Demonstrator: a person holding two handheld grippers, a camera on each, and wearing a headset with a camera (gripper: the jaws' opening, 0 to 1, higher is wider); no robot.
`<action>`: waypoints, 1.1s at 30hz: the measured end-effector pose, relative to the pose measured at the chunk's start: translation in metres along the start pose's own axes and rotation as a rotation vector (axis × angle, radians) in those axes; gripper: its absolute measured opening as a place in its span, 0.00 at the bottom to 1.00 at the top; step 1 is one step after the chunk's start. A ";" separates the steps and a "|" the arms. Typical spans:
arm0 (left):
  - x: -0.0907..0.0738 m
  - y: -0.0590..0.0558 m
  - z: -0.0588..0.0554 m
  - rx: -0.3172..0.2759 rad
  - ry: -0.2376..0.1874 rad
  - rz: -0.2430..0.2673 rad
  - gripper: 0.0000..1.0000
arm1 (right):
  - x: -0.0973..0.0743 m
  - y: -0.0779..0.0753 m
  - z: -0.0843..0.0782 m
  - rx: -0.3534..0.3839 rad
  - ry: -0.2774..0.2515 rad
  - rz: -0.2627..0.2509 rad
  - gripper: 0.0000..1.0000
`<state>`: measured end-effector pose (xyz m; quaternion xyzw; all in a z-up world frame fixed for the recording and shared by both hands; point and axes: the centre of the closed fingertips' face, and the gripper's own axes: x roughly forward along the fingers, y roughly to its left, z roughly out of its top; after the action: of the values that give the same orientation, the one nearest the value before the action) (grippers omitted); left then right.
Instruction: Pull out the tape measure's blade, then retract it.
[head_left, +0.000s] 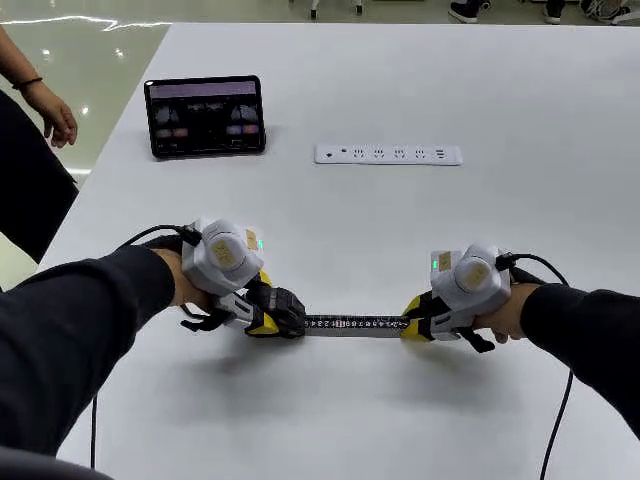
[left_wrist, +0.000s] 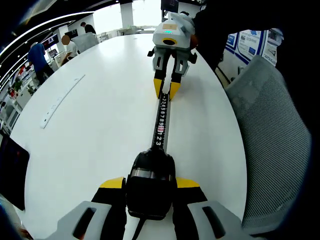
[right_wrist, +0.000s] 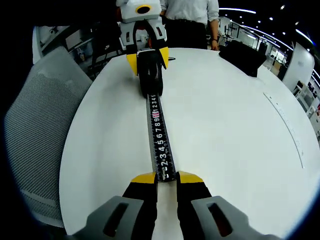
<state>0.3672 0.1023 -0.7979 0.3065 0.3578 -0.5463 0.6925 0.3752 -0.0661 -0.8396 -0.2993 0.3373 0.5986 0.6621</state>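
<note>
Item: tape measure case (right_wrist: 150, 75), held low over table (head_left: 400, 220), clamped between left tongs (left_wrist: 150, 183). Its blade (right_wrist: 160, 135), partly drawn, stretched level, long axis running straight from case to right tongs (right_wrist: 167, 178), which were closed on its tip. Retraction judged to need right tongs travelling caseward.

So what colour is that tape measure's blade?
The blade is black with white numerals and one reddish mark, clearest in the right gripper view.
</note>
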 end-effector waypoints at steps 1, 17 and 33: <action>0.000 0.000 0.000 0.000 0.000 0.000 0.32 | -0.001 0.000 -0.001 0.001 0.000 -0.001 0.09; 0.002 0.002 -0.002 -0.003 -0.001 0.000 0.32 | -0.015 -0.004 -0.021 0.011 0.026 -0.010 0.09; 0.003 0.002 -0.001 -0.005 -0.002 0.001 0.32 | -0.029 -0.008 -0.037 0.015 0.045 -0.023 0.09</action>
<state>0.3692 0.1024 -0.8007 0.3044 0.3582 -0.5456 0.6938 0.3781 -0.1131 -0.8385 -0.3117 0.3531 0.5816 0.6632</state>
